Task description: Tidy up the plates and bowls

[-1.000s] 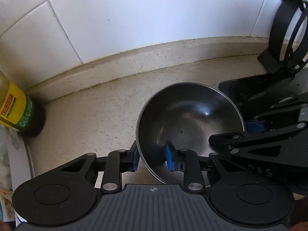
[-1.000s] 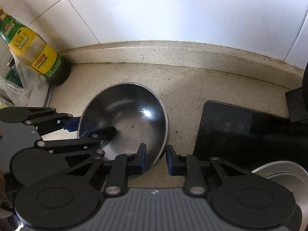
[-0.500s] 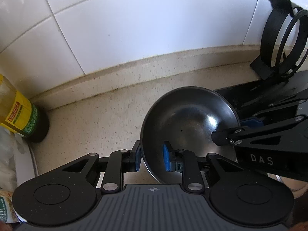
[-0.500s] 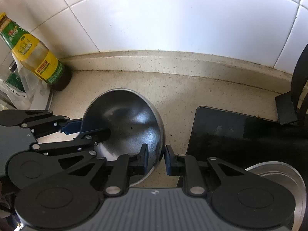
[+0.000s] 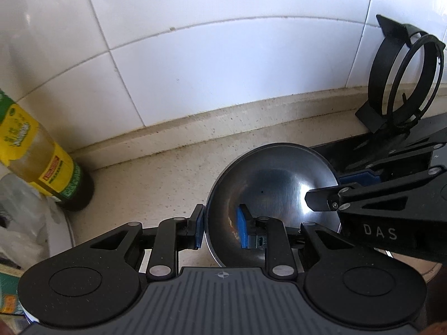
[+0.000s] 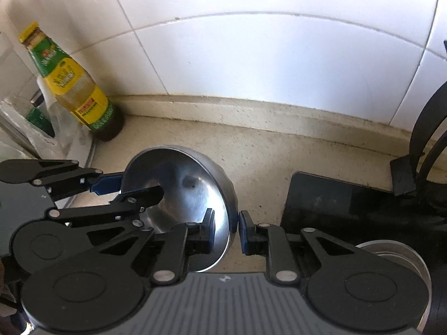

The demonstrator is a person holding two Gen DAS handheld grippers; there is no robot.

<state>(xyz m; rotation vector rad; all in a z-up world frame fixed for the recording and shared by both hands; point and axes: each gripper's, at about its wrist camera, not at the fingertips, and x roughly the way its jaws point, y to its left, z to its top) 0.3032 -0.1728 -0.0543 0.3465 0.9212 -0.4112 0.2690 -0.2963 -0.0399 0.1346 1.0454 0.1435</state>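
A steel bowl [image 5: 275, 187] is held between both grippers, lifted off the beige counter and tilted. My left gripper [image 5: 220, 227] is shut on its left rim, one blue pad inside and one outside. My right gripper [image 6: 226, 230] is shut on the bowl's [image 6: 192, 192] right rim in the same way. Each gripper shows in the other's view. A black dish rack [image 5: 402, 72] with ring holders stands at the right on a black tray [image 6: 349, 198]. A steel plate [image 6: 396, 254] lies at the lower right of the right wrist view, partly hidden.
A sauce bottle [image 6: 75, 89] with a yellow-green label stands in the left corner by the white tiled wall [image 5: 223, 55]; it also shows in the left wrist view [image 5: 36, 150]. Plastic bags [image 6: 33, 128] and packets lie left of it. The counter [image 6: 268, 150] has a raised back ledge.
Both grippers have lifted the bowl off the counter and tilted it more upright. The view has risen and pulled back, so more wall and the rack show.
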